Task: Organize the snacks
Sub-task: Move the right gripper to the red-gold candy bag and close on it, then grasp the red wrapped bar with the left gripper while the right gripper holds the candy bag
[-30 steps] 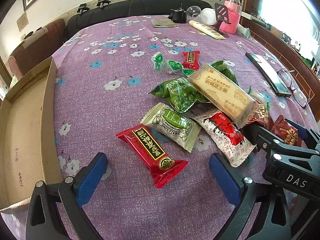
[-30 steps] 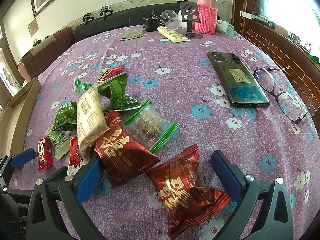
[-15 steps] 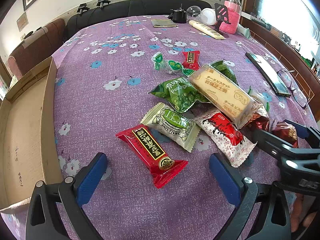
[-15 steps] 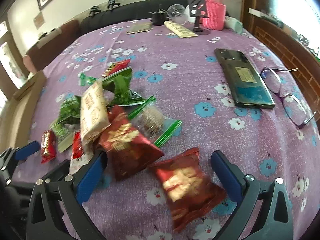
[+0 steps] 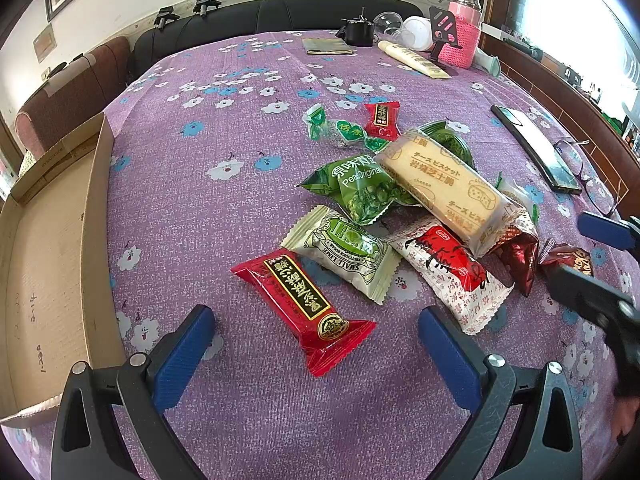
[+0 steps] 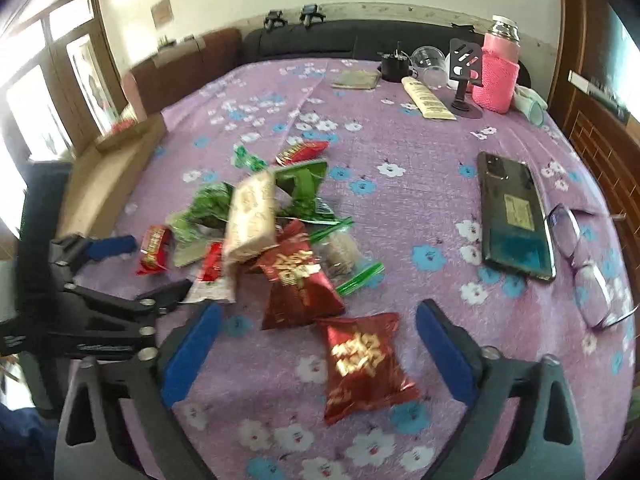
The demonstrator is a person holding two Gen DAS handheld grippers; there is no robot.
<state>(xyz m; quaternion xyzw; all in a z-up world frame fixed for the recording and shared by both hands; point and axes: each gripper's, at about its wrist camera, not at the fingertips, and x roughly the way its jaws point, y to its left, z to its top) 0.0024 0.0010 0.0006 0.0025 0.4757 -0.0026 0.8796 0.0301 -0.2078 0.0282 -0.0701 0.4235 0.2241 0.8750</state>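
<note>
A pile of snack packets lies on the purple flowered tablecloth point(image 5: 224, 128). My left gripper point(image 5: 316, 348) is open, its jaws either side of a red bar packet point(image 5: 300, 300). Beyond it lie a pale green packet point(image 5: 344, 252), a green pea bag point(image 5: 360, 188), a long cheese biscuit pack point(image 5: 444, 188) and a white-and-red packet point(image 5: 448, 268). My right gripper point(image 6: 316, 344) is open and raised over a dark red packet point(image 6: 360, 360), with a second dark red packet point(image 6: 298, 280) just beyond. The right gripper also shows in the left wrist view point(image 5: 592, 264).
An open cardboard box point(image 5: 44, 264) sits at the table's left edge. A phone point(image 6: 514, 216) and glasses point(image 6: 588, 264) lie on the right. A pink bottle point(image 6: 498, 72), phone stand, cup and tube stand at the far end, with a dark sofa behind.
My right gripper has lifted and swung left, so its view is blurred and shows more of the room. The left gripper has not moved. The packets lie where they were.
</note>
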